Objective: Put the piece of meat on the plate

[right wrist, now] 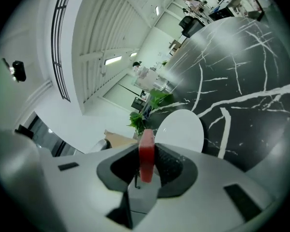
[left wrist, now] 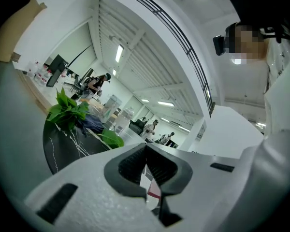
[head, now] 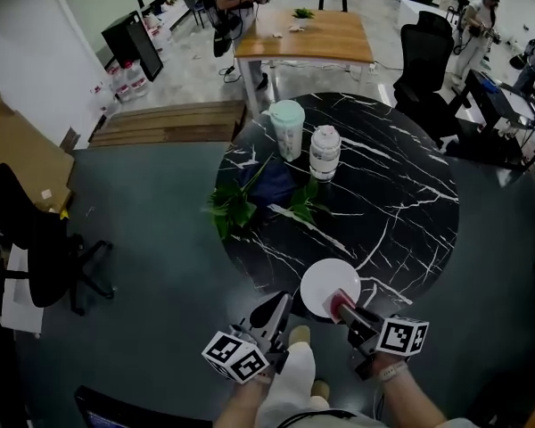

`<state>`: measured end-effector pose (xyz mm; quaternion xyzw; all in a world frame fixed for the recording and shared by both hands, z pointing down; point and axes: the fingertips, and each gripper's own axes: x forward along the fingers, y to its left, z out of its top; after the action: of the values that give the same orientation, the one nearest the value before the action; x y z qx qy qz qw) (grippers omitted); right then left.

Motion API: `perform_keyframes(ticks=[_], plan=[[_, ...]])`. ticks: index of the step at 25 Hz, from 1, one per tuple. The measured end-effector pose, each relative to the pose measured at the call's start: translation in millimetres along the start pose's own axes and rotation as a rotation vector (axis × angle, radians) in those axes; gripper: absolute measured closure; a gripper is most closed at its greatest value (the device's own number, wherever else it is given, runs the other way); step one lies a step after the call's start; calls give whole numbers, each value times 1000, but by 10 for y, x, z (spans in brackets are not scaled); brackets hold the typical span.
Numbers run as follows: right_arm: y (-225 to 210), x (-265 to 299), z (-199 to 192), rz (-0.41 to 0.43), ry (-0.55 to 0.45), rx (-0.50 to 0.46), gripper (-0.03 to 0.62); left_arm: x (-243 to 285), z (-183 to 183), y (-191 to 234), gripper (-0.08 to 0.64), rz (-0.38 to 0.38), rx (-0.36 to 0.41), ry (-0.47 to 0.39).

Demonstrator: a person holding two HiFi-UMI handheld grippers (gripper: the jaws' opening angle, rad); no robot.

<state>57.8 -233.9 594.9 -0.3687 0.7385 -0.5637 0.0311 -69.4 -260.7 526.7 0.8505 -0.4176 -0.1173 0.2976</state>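
A red slab of meat [right wrist: 146,154] stands clamped between the jaws of my right gripper [right wrist: 146,158], which is shut on it. In the head view that gripper [head: 341,306] hangs over the near rim of a white round plate [head: 325,285] at the front edge of the black marble table [head: 401,203]. The plate [right wrist: 183,129] lies bare just beyond the meat [head: 341,303] in the right gripper view. My left gripper [head: 276,310] is shut with nothing in it, left of the plate at the table's edge. Its jaws [left wrist: 146,168] meet in the left gripper view.
Two lidded jars, a green one [head: 288,128] and a white one [head: 325,152], stand mid-table behind leafy greens on a dark cloth [head: 263,193]. Black office chairs [head: 45,248] sit at left and far right. A wooden table [head: 303,36] and people stand beyond.
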Motion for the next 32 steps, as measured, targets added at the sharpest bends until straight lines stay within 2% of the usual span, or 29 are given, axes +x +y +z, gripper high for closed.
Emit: perform_keyframes(ticks=[10,16,21,26,29,30,32], plan=[[-277,462,159,-66,79,45,505,359,-111,311,551,-3,-25,13],[-297,589,153,-50,154,25,505,365,-237,369,551,17,-58,21],[-338,598,178,-120,229,-132,505,354,-281,336,551,24,-67,20],[-346,558,211,-223,308,-392,480,331,-182,328,551,30,-60,6],[-341,521,292,-280,319,-573,444,312,-133,302,551,30,-53,-2],[-325,507,316,-285,315,-607,416,303,-123,285,551,29,-52,-5],[-254,476,376,-271,278,-629,397,283,-108,244,551,23,-47,-8]])
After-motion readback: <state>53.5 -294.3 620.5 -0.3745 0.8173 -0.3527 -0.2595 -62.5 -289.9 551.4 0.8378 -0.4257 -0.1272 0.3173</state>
